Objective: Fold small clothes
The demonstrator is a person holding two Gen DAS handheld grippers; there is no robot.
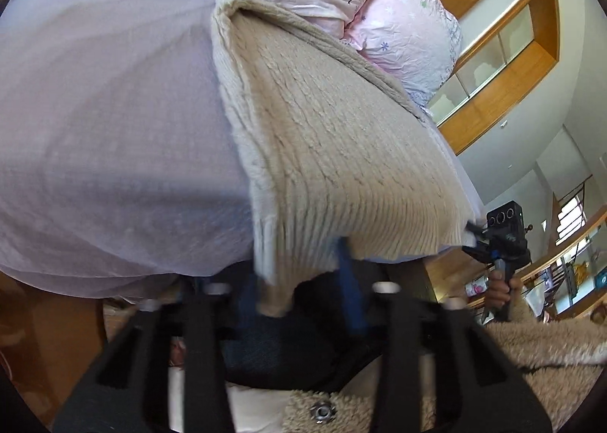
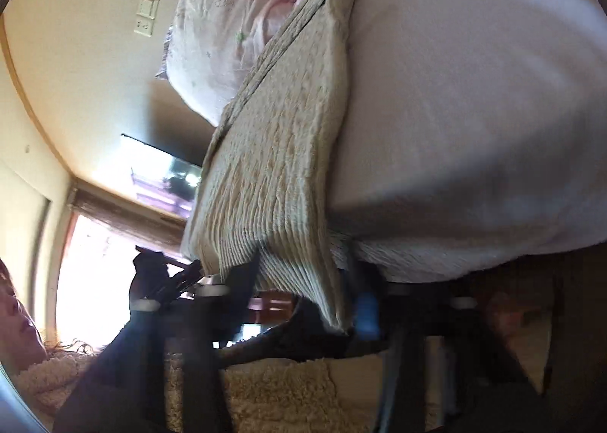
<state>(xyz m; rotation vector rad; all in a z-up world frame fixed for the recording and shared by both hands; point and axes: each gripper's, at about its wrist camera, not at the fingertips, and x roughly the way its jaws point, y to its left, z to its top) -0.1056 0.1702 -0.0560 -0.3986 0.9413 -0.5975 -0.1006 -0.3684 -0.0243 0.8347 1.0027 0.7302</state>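
Both grippers, left (image 1: 299, 281) and right (image 2: 303, 292), pinch the beige sweater's (image 1: 326, 145) ribbed hem, stretched over the bed (image 1: 106, 129).

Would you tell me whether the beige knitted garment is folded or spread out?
Spread out: the knitted garment lies long on the bed sheet, its ribbed hem held by both grippers, left and right.

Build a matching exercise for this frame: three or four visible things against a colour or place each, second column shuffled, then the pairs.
Things:
1. knit garment
2. bedsheet
3. pillow
4. wall switch plate

Descriptions:
A. pale lilac, spread under the garment
B. on the cream wall, right wrist view
C. beige ribbed, its hem corners pinched by both grippers
D. pink with small flowers, at the far end of the garment

Pairs: 1-C, 2-A, 3-D, 4-B
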